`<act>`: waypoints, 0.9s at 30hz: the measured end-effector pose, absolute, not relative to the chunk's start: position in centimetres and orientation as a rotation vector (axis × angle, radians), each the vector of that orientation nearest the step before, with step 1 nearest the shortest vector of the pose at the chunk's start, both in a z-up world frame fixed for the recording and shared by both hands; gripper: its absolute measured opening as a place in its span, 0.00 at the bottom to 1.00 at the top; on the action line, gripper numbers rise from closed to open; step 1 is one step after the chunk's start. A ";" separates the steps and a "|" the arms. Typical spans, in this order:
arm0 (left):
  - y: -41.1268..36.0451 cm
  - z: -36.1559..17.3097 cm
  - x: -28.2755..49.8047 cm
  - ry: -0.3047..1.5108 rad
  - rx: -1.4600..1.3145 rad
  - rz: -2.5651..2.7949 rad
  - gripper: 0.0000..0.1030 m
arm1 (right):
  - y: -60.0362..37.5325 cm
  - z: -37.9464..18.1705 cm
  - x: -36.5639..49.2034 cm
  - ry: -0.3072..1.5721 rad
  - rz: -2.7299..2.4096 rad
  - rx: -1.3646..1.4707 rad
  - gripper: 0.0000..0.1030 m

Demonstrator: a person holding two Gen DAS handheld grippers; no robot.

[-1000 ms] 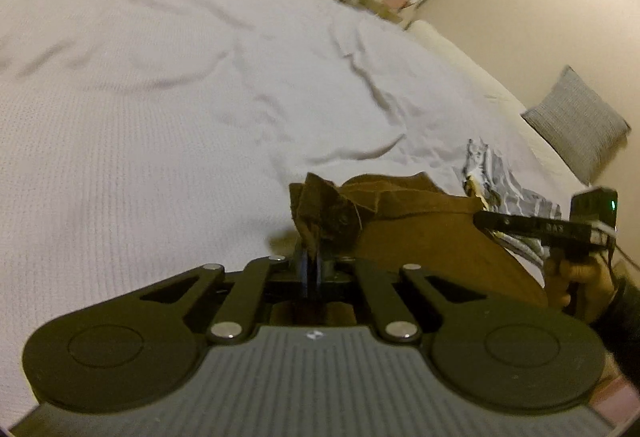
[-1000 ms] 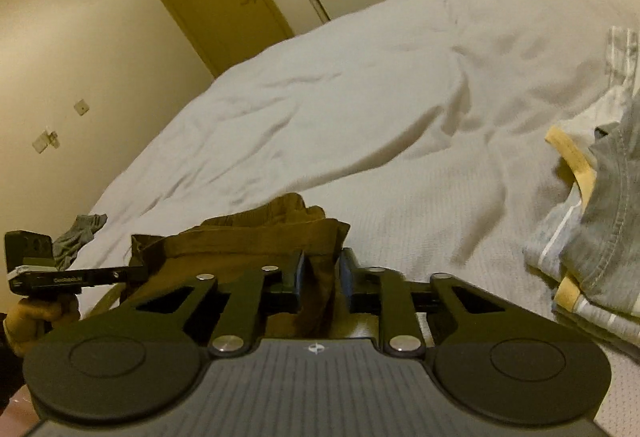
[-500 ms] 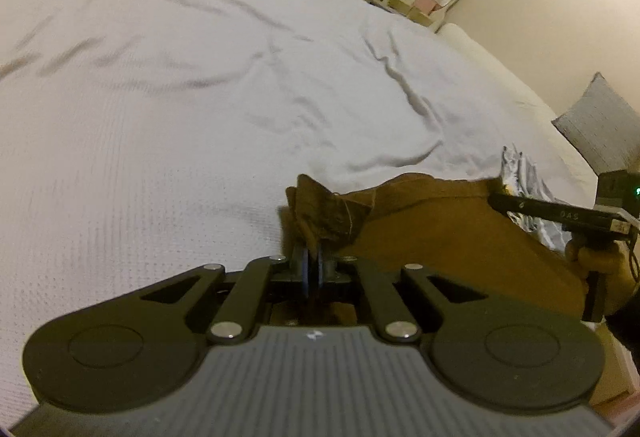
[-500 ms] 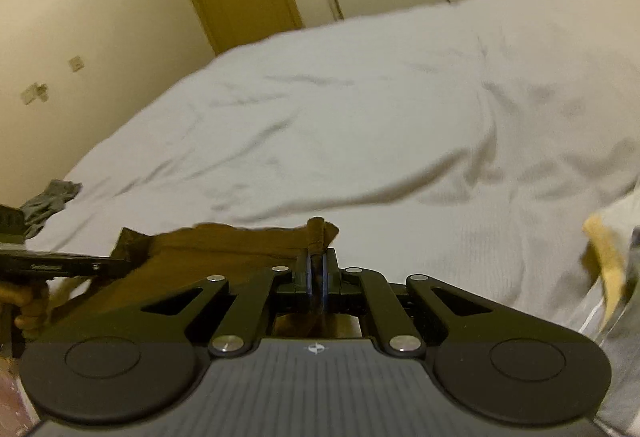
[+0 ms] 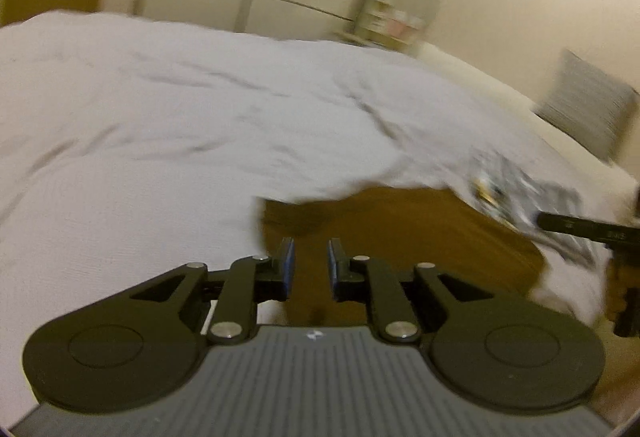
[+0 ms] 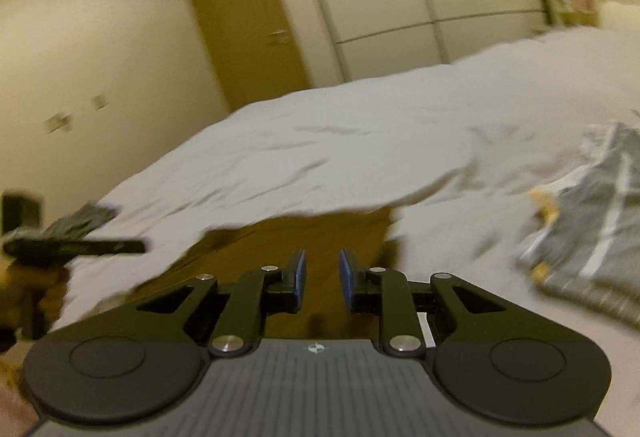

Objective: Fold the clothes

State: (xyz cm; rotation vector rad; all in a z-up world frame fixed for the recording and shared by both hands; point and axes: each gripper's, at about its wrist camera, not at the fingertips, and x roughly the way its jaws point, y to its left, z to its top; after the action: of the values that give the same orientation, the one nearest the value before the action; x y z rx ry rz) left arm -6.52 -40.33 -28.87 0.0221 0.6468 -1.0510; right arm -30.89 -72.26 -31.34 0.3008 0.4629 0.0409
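- Left gripper (image 5: 308, 263) is hovering over the brown garment (image 5: 400, 225), jaws apart, gripping nothing.
- Right gripper (image 6: 322, 275) is hovering likewise, jaws parted and empty.
- Garment is lying flat on the white bed (image 5: 160, 125).
- Grey striped clothes (image 6: 592, 233) are sitting right of the garment.
- Only the right view is showing a door (image 6: 244, 29); only the left, a grey pillow (image 5: 584, 105).
- Writing on the grippers is too blurred to read.

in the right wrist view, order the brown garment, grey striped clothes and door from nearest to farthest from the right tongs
1. Brown garment: flat on the bed directly ahead of and under the open right tongs.
2. Grey striped clothes: piled on the bed to the right, farther out.
3. Door: across the room beyond the bed, upper left of centre.
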 end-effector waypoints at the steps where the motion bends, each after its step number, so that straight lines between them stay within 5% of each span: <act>1: -40.9 -29.2 -7.7 0.650 0.046 -1.081 0.11 | -70.9 -31.8 -31.0 0.471 0.062 0.278 0.23; 5: -43.6 -32.0 -10.4 0.681 0.177 -1.120 0.13 | -68.4 -34.3 -30.2 0.527 0.090 0.211 0.16; 6: -43.9 -32.8 -10.3 0.680 0.207 -1.110 0.14 | -69.2 -34.7 -30.0 0.540 0.073 0.220 0.01; 7: -44.1 -33.3 -10.1 0.676 0.223 -1.100 0.15 | -70.0 -35.2 -29.7 0.552 0.053 0.233 0.00; 12: -43.9 -34.0 -8.4 0.688 0.212 -1.049 0.03 | -74.2 -35.6 -29.6 0.580 -0.057 0.216 0.00; 15: -43.2 -33.5 -7.9 0.674 0.228 -1.016 0.03 | -75.2 -35.0 -30.4 0.598 -0.133 0.167 0.12; 27: -44.9 -31.6 -13.9 0.526 0.355 -1.073 0.14 | -66.7 -33.2 -29.5 0.540 0.047 -0.012 0.13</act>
State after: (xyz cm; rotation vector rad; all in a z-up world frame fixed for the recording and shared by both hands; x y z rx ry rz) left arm -13.86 -44.90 -31.59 0.3554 0.5260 -1.0733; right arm -29.54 -66.73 -33.16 -0.0119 0.5395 0.0469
